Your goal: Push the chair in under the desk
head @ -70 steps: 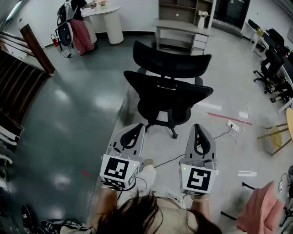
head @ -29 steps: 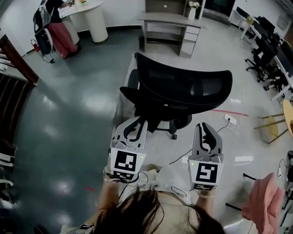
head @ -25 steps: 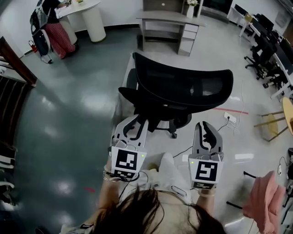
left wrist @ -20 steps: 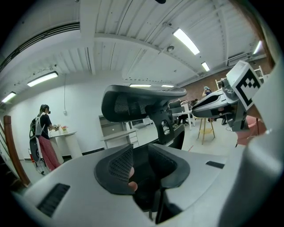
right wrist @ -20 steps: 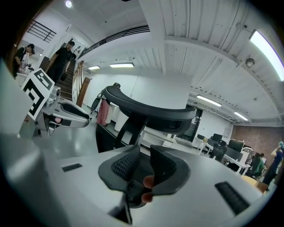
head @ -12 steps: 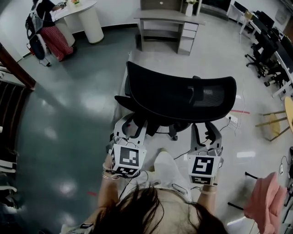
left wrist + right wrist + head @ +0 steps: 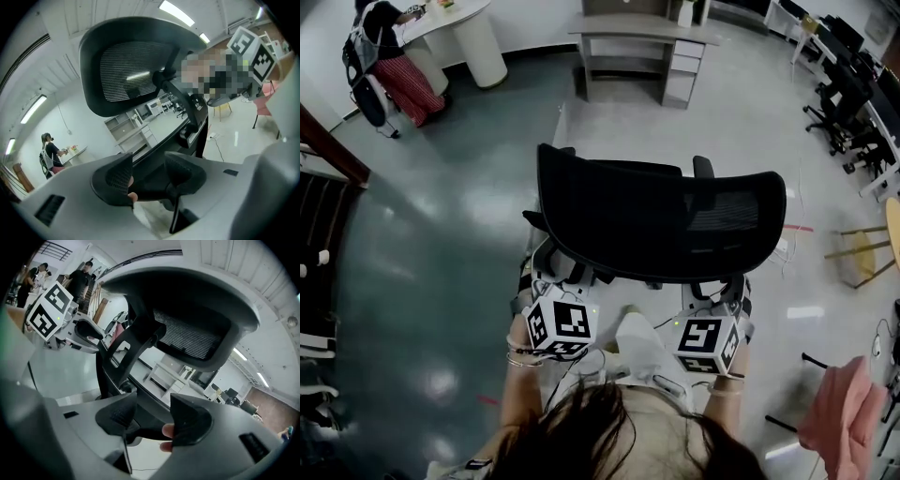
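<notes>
Behind the backrest: both grippers are set for a push toward the desk.
The chair [image 7: 661, 220] is stood between the person and the desk [image 7: 642, 33], well apart from it. The left gripper [image 7: 147, 176] and right gripper [image 7: 152, 420] are held low at the backrest's lower edge, probably so that force is spread evenly. Their jaws have just been opening and are parted, with a dark chair-frame edge seen between the fingers [image 7: 115, 176], unclamped.
</notes>
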Action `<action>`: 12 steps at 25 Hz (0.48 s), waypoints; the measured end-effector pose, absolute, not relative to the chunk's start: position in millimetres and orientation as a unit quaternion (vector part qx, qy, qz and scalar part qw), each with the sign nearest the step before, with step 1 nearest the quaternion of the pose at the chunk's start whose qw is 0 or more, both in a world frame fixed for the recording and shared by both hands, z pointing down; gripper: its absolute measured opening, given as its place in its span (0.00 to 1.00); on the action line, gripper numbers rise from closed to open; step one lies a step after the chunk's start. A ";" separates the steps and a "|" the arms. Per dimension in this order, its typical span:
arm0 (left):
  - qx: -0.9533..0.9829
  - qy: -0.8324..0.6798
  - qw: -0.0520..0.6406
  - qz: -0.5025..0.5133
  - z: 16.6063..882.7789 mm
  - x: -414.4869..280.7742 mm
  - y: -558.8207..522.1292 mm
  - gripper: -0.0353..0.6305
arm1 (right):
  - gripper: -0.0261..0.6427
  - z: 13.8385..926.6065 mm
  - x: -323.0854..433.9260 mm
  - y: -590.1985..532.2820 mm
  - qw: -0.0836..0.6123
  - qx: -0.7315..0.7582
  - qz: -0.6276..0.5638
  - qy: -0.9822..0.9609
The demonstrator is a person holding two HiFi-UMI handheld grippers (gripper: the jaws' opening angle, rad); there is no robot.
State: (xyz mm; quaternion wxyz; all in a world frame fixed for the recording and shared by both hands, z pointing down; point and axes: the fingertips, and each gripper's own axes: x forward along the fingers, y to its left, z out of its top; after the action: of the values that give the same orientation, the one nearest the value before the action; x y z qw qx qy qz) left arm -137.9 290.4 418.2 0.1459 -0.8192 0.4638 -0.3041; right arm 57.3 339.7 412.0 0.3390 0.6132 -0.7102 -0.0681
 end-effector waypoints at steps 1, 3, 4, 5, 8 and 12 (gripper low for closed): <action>-0.814 0.464 0.154 -0.314 420.1 -137.1 287.9 0.36 | 0.35 415.2 58.3 337.4 0.347 0.610 -0.071 -0.709; -0.806 0.460 0.165 -0.333 424.3 -135.2 283.4 0.37 | 0.37 421.2 60.1 332.3 0.363 0.602 -0.075 -0.707; -0.804 0.457 0.169 -0.341 426.2 -134.2 281.4 0.37 | 0.38 423.8 60.7 329.6 0.371 0.599 -0.076 -0.706; -0.803 0.453 0.170 -0.348 427.8 -133.1 279.5 0.38 | 0.38 426.2 61.0 327.0 0.379 0.595 -0.077 -0.705; -0.805 0.442 0.168 -0.358 431.2 -129.5 274.9 0.38 | 0.39 432.4 61.1 320.4 0.400 0.583 -0.078 -0.703; -0.807 0.434 0.167 -0.363 431.5 -121.8 270.2 0.39 | 0.40 438.4 65.7 314.2 0.418 0.574 -0.078 -0.700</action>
State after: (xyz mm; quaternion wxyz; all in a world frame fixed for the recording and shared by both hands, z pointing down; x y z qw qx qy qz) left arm -121.8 270.2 431.5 0.1667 -0.8075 0.4339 -0.3632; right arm 65.7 314.2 438.4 0.4176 0.5744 -0.6998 -0.0779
